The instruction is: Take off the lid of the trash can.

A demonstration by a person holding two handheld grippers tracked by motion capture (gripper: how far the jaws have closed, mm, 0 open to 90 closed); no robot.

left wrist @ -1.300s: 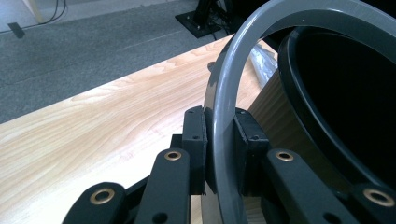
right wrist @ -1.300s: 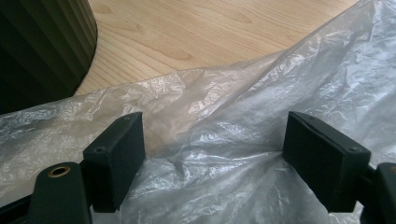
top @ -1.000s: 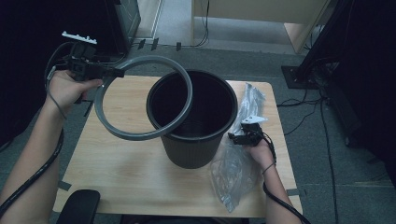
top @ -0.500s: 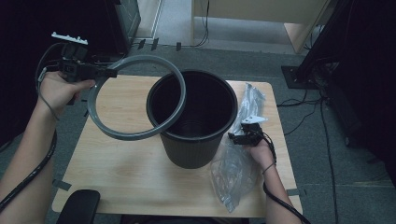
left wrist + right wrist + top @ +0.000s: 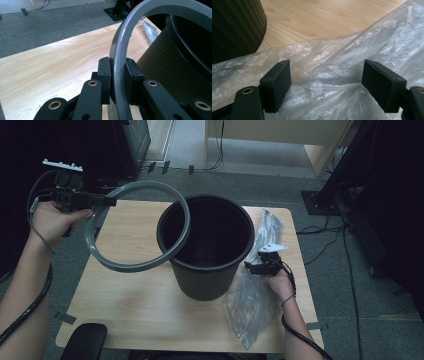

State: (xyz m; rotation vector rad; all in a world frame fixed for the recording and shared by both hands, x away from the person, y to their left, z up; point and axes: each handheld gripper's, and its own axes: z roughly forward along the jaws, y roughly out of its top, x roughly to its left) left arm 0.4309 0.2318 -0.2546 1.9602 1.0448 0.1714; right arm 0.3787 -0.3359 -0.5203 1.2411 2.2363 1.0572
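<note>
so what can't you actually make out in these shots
- Bin bottom: high view, the inside is too dark to see what it holds.
- Plastic bag: high view, clear and crumpled, its opening cannot be found; right gripper view cuts it at the edges.
- Grey ring: left gripper view, the frame cuts off most of the hoop.
- Right gripper: its fingers stand apart over the bag; whether they touch it is unclear.

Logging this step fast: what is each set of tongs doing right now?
Left tongs: shut on the grey ring.
Right tongs: open over the clear plastic bag, jaws just closing slightly, gripping nothing.
</note>
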